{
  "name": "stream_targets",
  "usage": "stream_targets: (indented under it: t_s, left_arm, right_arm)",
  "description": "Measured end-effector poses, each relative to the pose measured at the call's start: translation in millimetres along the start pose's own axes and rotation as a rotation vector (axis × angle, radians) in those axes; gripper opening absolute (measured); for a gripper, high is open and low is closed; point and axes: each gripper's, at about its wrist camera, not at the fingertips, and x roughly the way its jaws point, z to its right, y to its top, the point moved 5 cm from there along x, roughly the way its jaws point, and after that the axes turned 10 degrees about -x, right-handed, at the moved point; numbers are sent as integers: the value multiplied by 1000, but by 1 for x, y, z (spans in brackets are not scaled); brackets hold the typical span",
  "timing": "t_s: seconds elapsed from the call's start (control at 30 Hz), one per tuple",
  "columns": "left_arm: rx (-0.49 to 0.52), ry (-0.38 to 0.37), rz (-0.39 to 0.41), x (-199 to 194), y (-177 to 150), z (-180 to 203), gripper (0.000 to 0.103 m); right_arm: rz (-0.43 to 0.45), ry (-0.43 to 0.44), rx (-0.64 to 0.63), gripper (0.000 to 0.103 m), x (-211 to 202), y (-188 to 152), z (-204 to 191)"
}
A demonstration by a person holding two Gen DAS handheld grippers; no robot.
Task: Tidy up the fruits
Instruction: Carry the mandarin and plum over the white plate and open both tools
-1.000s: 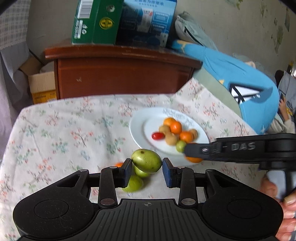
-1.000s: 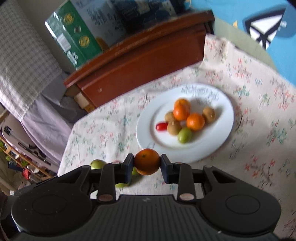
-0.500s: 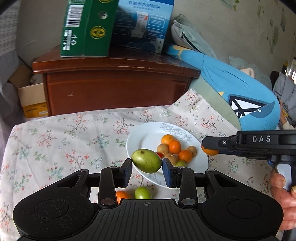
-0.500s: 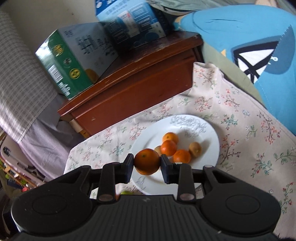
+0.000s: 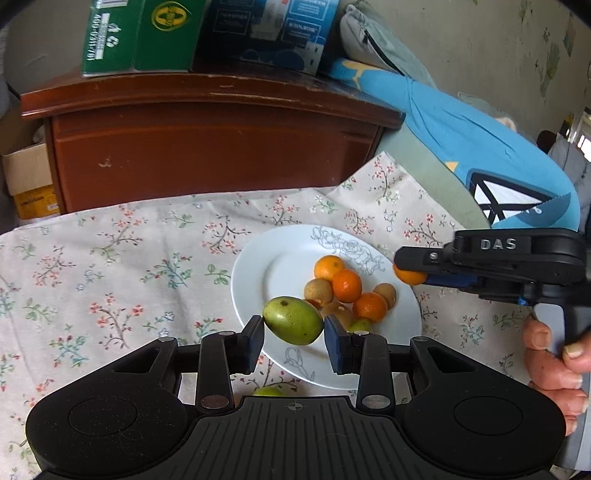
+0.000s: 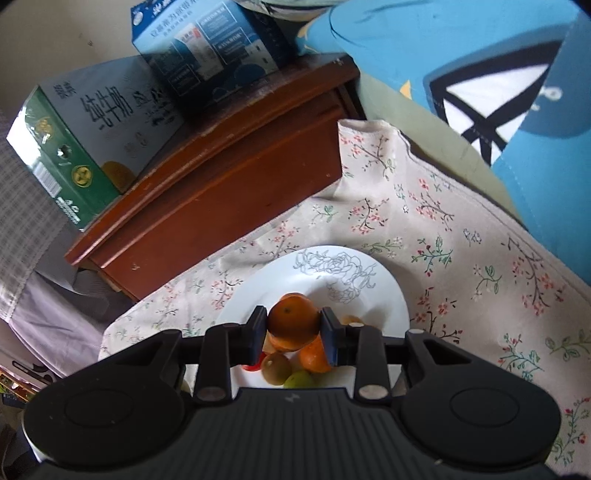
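Note:
A white plate [image 5: 266, 273] on the flowered tablecloth holds several small oranges, brown fruits and a green one. My left gripper [image 5: 294, 342] is shut on a green mango-like fruit [image 5: 293, 320] and holds it above the plate's near rim. My right gripper [image 6: 293, 334] is shut on an orange [image 6: 293, 322] above the plate [image 6: 373, 295]. In the left wrist view the right gripper [image 5: 402, 271] hangs over the plate's right rim with the orange [image 5: 408, 276] at its tip. Another green fruit [image 5: 269, 391] lies on the cloth, mostly hidden by my left gripper.
A dark wooden cabinet [image 5: 207, 147] stands just behind the table, with a green carton [image 5: 140, 37] and a blue carton [image 5: 266, 33] on top. A blue cushion [image 5: 480, 147] lies at the right. A cardboard box [image 5: 27, 181] sits at the left.
Both grippers moved forward, each holding its fruit: the left now holds the green fruit over the plate's near rim; the right, lower and closer, holds its orange over the plate.

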Motion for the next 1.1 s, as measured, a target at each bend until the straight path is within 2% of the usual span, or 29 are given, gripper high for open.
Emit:
stream_targets:
  t_s: [0.37, 0.67, 0.73, 0.77, 0.8, 0.93, 1.1]
  left_arm:
    - [11, -36, -47, 18, -6, 6, 33]
    - [42, -50, -33, 16, -5, 13, 35]
    - [49, -44, -23, 13, -4, 13, 46]
    - [48, -38, -11, 10, -2, 13, 57]
    - [48, -31, 0, 7, 0, 13, 61]
    - [70, -12, 21, -3, 6, 12, 62]
    - [105, 35, 43, -16, 12, 7, 75]
  right_arm:
    - [-30, -28, 25, 33, 25, -5, 7]
    - [-20, -29, 55, 35, 27, -6, 9]
    - [-20, -26, 60, 35, 26, -6, 8]
    - [-22, -24, 60, 36, 26, -6, 7]
    - [-22, -24, 59, 36, 25, -6, 6]
    - [-20, -10, 52, 40, 23, -7, 1]
    - [-18, 3, 39, 41, 19, -8, -5]
